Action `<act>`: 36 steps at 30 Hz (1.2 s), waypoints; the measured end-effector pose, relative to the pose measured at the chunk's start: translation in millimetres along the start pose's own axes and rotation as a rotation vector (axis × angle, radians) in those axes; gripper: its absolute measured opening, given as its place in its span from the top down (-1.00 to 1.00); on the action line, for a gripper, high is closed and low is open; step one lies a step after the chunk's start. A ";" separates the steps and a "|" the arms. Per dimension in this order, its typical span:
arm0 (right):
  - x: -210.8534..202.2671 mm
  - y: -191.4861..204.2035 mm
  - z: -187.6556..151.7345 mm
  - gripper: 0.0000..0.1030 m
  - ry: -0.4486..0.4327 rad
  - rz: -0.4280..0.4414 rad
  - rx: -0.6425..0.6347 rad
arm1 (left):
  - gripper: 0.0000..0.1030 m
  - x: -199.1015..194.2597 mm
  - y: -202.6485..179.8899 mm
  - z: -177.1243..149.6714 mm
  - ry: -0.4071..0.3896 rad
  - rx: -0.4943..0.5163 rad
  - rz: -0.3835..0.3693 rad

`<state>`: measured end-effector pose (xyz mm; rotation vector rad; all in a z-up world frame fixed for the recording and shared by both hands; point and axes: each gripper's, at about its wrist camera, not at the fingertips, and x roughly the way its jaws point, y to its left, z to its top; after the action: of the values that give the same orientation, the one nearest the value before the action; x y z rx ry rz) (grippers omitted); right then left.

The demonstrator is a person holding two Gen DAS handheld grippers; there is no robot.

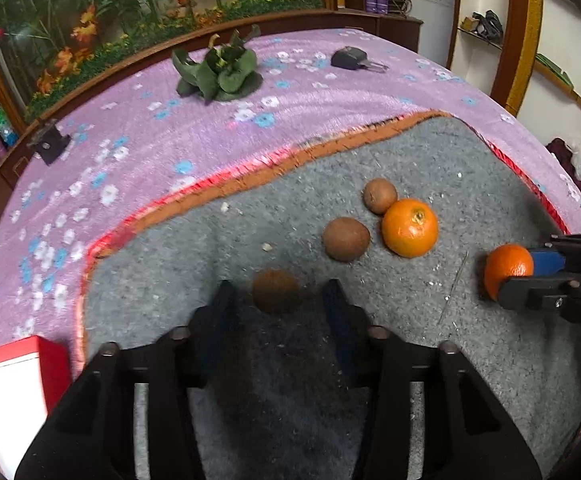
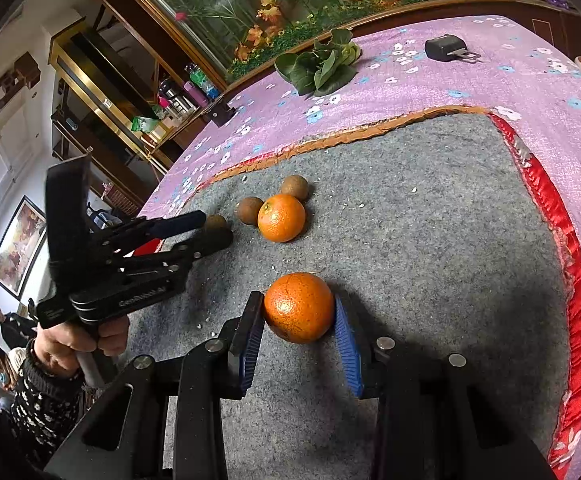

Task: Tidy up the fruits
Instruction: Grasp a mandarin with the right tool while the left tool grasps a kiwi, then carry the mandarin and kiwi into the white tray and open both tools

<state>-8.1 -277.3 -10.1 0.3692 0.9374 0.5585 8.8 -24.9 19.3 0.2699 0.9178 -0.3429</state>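
Note:
On the grey mat (image 1: 430, 160) lie two brown kiwis (image 1: 345, 238) (image 1: 379, 195) and an orange (image 1: 409, 227), touching in a cluster; they also show in the right wrist view, orange (image 2: 281, 217). My left gripper (image 1: 276, 300) is open with a third kiwi (image 1: 276, 291) between its fingers, not touching them. My right gripper (image 2: 298, 312) is shut on a second orange (image 2: 299, 307) resting on the mat; it also shows in the left wrist view (image 1: 508, 270).
The mat lies on a purple flowered cloth (image 1: 150, 128). A leafy green vegetable (image 1: 218, 68), a black device (image 1: 350, 58) and a black bracket (image 1: 50, 144) sit on the cloth. A red and white box (image 1: 6, 384) is at the near left.

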 end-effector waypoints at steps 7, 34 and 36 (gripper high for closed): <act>0.1 1.6 -0.6 0.29 -0.002 -0.004 -0.008 | 0.61 -3.6 -0.2 -4.1 -0.024 -0.021 -0.051; 59.0 134.9 4.9 0.32 0.100 0.135 -0.196 | 0.59 -141.6 36.1 -97.2 -0.205 -0.248 0.072; 70.4 159.7 2.8 0.32 0.110 0.161 -0.232 | 0.59 -149.4 52.9 -109.4 -0.209 -0.293 0.109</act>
<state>-18.9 -107.7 29.7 0.2069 0.9417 0.8334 -133.0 89.8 81.2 0.0135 0.7327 -0.1294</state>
